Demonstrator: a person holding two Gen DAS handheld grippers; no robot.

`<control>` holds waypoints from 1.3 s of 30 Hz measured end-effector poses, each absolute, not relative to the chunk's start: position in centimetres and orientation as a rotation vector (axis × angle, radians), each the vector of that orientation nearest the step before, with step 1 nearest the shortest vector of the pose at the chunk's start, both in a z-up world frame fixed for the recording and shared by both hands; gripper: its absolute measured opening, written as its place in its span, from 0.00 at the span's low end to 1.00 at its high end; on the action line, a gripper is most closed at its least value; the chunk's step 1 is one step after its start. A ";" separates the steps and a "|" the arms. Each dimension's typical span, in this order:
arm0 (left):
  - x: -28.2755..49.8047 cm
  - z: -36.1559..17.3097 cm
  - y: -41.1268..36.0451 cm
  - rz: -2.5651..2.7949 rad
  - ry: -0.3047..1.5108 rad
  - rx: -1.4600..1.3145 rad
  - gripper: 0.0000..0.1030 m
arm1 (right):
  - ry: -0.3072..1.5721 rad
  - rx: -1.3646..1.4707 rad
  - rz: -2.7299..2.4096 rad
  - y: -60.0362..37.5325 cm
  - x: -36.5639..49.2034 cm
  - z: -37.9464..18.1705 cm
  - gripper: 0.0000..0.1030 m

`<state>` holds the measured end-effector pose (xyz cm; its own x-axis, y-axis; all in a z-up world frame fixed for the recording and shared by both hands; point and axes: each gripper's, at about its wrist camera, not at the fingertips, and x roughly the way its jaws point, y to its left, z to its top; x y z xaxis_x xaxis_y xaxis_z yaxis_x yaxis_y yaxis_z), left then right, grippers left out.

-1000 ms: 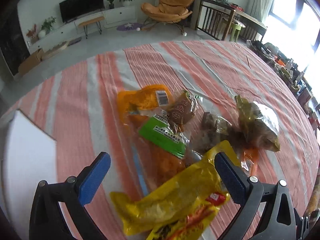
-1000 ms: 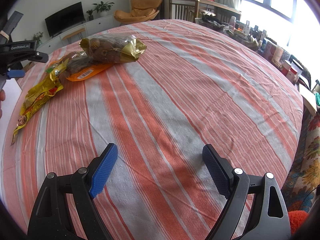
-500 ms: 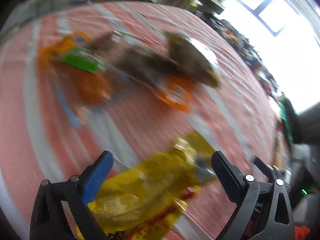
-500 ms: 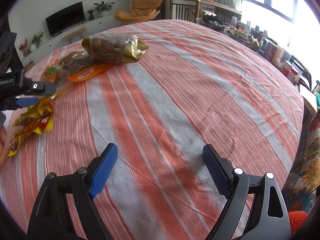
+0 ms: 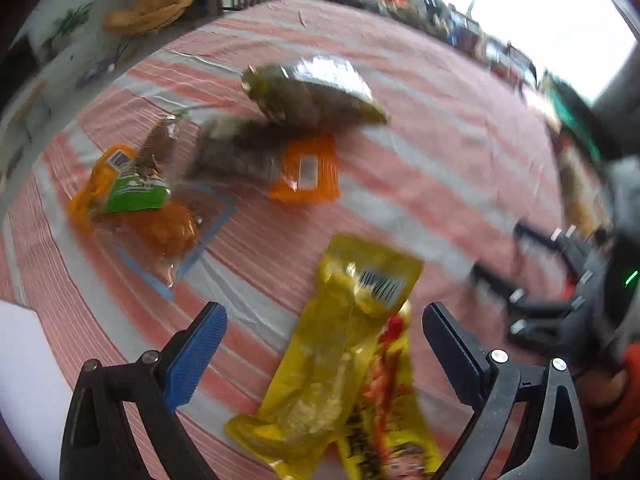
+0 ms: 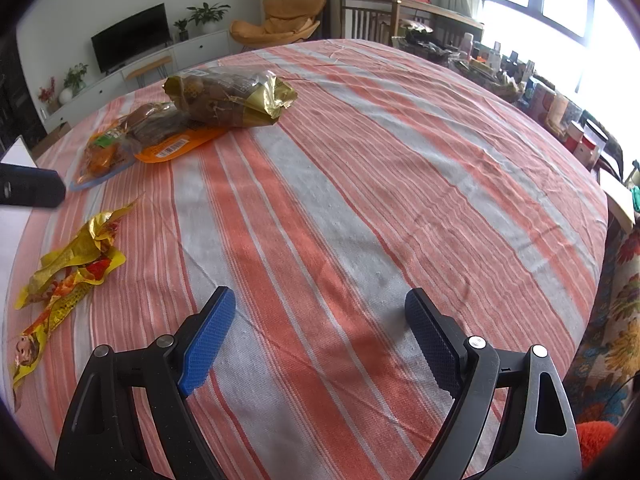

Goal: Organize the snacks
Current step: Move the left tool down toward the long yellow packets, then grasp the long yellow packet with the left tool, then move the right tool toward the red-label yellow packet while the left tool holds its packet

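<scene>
Striped orange-and-grey tabletop (image 6: 360, 184): both grippers' fingers apart, empty. Lower your left gripper (image 5: 324, 344) squarely over the crinkly yellow foil snack packet (image 5: 344, 360), pinch mid-body; right gripper (image 6: 320, 336) idles.

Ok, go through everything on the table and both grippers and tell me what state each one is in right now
left gripper: open, jaws either side of the yellow packet, not gripping.
right gripper: open, holding nothing.
yellow snack packet: sealed, crumpled, lying apart from the pile.
gold-green bag: sealed, lying on its side, overlapping the orange packet.
orange packet: flat, barcode up.
green-label packet: lying flat, clear wrapper.
striped tablecloth: spread, slightly wrinkled.
</scene>
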<state>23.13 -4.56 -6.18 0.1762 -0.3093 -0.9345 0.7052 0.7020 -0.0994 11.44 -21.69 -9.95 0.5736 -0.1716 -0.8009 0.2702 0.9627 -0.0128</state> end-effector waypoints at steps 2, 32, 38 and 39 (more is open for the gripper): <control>23.2 -7.6 -4.3 -0.716 1.225 0.414 0.85 | 0.925 0.115 -0.260 -21.7 11.4 -10.0 0.87; 9.1 -8.4 5.4 -0.156 1.194 -0.059 0.40 | 0.924 0.115 -0.260 -21.6 11.4 -9.9 0.87; 6.7 -9.1 1.6 -0.175 1.140 0.049 0.64 | 0.924 0.115 -0.259 -21.7 11.3 -9.9 0.87; 6.5 -9.3 1.5 -0.170 1.140 0.056 0.72 | 0.924 0.115 -0.259 -21.7 11.3 -9.9 0.87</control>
